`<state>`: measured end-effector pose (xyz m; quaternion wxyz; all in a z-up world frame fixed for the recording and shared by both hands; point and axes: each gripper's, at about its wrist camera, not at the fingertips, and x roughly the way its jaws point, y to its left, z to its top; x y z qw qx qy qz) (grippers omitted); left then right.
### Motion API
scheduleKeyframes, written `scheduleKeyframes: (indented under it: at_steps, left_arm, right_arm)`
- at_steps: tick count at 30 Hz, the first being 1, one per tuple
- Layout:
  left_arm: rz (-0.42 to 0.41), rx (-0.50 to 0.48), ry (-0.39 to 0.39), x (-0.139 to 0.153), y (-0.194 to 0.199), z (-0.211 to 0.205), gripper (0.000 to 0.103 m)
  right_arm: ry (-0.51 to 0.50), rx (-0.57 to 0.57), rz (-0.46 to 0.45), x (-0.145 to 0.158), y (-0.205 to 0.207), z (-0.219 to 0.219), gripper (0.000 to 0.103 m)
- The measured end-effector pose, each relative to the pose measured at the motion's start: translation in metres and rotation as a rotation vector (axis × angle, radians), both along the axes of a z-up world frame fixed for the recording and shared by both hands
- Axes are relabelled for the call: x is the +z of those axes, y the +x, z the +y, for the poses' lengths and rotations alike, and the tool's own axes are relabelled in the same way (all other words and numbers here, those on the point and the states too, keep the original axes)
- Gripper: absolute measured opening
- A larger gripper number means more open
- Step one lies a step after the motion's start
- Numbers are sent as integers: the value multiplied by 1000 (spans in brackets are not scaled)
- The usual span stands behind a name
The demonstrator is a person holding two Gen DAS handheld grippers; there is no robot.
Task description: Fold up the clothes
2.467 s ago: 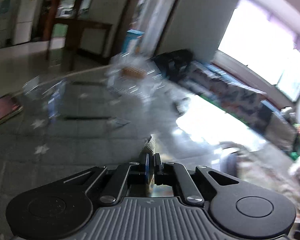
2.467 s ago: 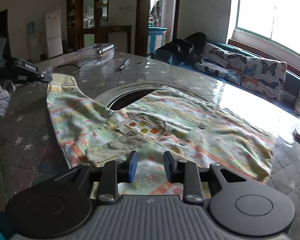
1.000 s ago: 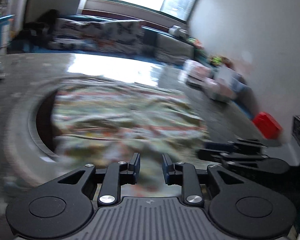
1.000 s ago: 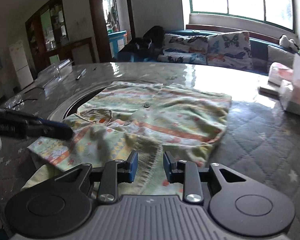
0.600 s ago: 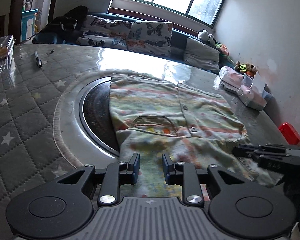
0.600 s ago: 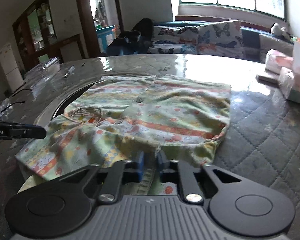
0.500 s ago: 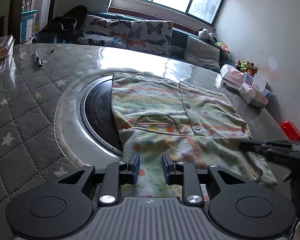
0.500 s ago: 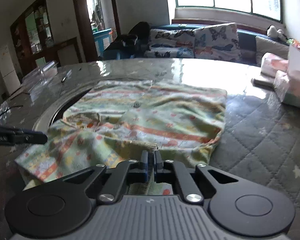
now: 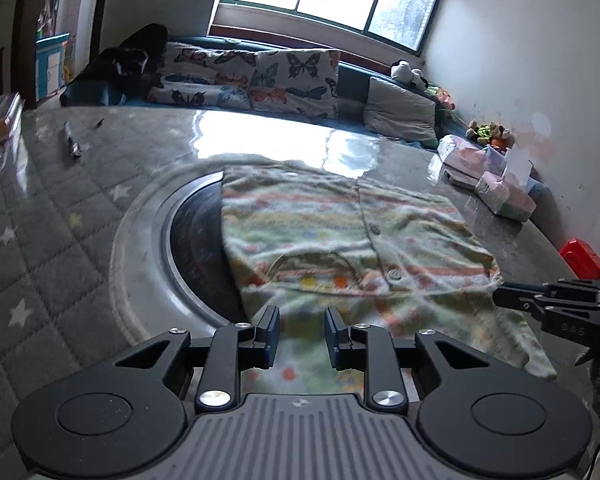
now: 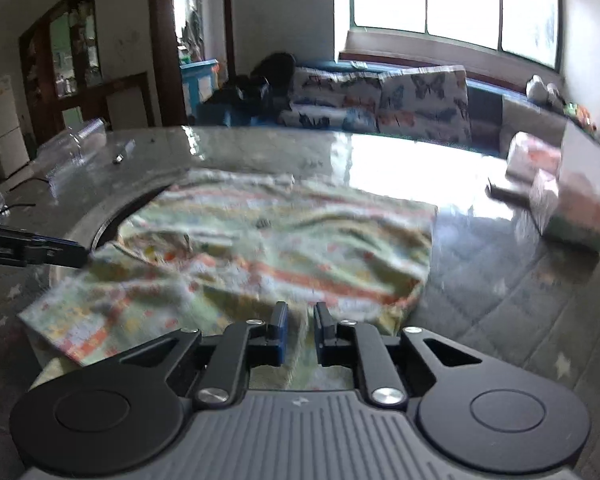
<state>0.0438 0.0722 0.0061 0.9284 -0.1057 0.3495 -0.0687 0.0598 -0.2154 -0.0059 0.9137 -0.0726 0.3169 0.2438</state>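
The patterned shirt (image 9: pixel 340 232) lies on the quilted worktop (image 9: pixel 52 216). The left claw (image 9: pixel 300 334) hangs released above its hem; the right claw (image 10: pixel 299 330), jaws just parting, has let go, fabric loose between them.

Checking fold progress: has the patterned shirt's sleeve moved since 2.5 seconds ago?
Yes. The patterned shirt's sleeve has been folded inward from beside the table's round inset onto the body.

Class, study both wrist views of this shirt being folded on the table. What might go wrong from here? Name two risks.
1. The right hand-held gripper has just been opening its jaws with a ridge of the shirt between them; the cloth may slip free and the fold sag.
2. One shirt edge overhangs the dark round recess; dragging might snag it on the rim.
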Motion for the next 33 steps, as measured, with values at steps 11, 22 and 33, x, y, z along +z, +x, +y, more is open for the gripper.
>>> scheduleKeyframes:
  at_steps: [11, 22, 33]
  left_arm:
    - [16, -120, 15, -15, 26, -47, 27]
    - [3, -171, 37, -16, 7, -60, 32]
    - [-24, -203, 119, -12, -36, -67, 39]
  right_arm:
    - [-24, 134, 47, -19, 15, 30, 21]
    - [-69, 164, 61, -20, -15, 9, 26]
    - [-118, 189, 45, -16, -42, -6, 31]
